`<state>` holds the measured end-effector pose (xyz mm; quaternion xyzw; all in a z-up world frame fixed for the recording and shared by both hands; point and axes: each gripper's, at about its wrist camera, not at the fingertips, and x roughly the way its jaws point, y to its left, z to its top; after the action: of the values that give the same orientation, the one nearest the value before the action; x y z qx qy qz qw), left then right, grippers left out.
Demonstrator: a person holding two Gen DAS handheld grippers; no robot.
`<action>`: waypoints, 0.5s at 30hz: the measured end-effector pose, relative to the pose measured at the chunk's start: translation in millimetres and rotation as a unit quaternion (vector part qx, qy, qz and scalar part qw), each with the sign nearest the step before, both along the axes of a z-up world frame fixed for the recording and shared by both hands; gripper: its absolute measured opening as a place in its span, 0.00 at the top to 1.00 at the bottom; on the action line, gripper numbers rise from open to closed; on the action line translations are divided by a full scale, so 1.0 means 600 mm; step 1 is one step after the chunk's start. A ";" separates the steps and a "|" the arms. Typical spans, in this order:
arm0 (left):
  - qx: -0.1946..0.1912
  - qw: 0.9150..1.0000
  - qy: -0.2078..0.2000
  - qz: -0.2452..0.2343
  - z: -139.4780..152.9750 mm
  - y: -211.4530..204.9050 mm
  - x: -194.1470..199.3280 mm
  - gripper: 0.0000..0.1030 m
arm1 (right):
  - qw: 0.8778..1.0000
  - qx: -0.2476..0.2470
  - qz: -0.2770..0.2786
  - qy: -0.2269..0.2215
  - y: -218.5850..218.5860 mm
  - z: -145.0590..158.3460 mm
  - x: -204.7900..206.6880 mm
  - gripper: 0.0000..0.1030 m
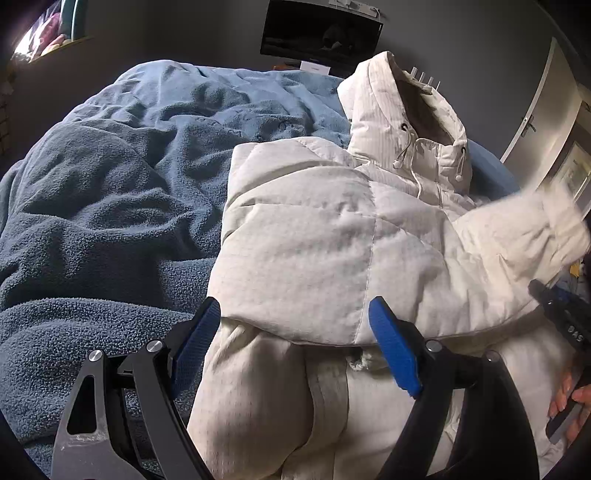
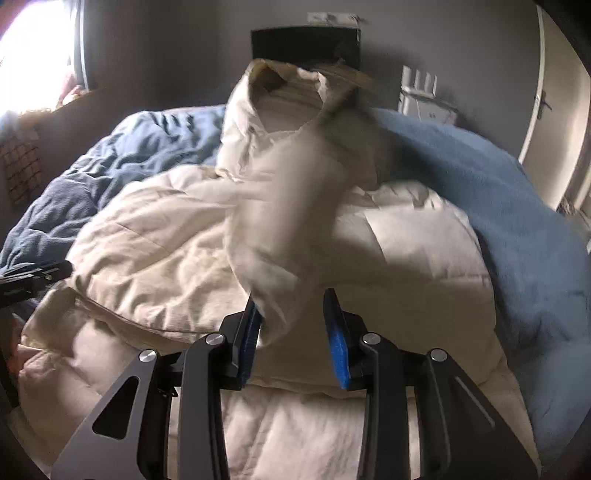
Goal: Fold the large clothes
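Observation:
A white puffer jacket [image 1: 314, 236] with a hood [image 1: 402, 110] lies on a blue fleece blanket [image 1: 110, 192]. Its left sleeve is folded across the body. My left gripper [image 1: 295, 343] is open, its blue pads either side of the folded sleeve's lower edge. In the right wrist view the jacket [image 2: 166, 236] fills the middle. My right gripper [image 2: 291, 332] holds the jacket's other sleeve [image 2: 291, 221], which rises blurred from between the jaws. The right gripper's body [image 1: 561, 314] shows at the right edge of the left wrist view.
The blue blanket [image 2: 498, 206] covers the bed on both sides of the jacket. A dark screen [image 1: 321, 33] hangs on the grey wall behind. A white door [image 2: 554, 110] is at the right, a bright window [image 2: 33, 51] at the left.

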<state>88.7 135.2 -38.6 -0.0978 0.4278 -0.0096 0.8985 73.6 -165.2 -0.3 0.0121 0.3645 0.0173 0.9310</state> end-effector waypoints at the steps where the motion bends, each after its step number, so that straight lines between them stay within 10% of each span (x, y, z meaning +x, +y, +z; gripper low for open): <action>1: 0.001 1.000 0.000 0.000 0.000 0.000 0.000 0.23 | 1.000 0.001 -0.006 0.006 -0.006 -0.006 0.002 0.71; 5: 0.001 1.000 0.002 -0.001 -0.001 -0.001 0.001 0.23 | 0.998 0.052 -0.015 0.042 -0.033 -0.030 0.012 0.67; 10: 0.000 1.000 0.001 -0.002 -0.002 0.000 0.001 0.23 | 0.992 0.097 -0.026 0.078 -0.064 -0.041 0.007 0.29; 15: 0.005 1.000 0.002 -0.005 -0.002 -0.005 0.001 0.23 | 0.992 0.094 -0.053 0.059 -0.113 -0.028 -0.018 0.29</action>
<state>89.2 132.4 -39.9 -0.0910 0.4297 -0.0118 0.8983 62.6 -233.1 -17.1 0.1201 0.4145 0.0019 0.9021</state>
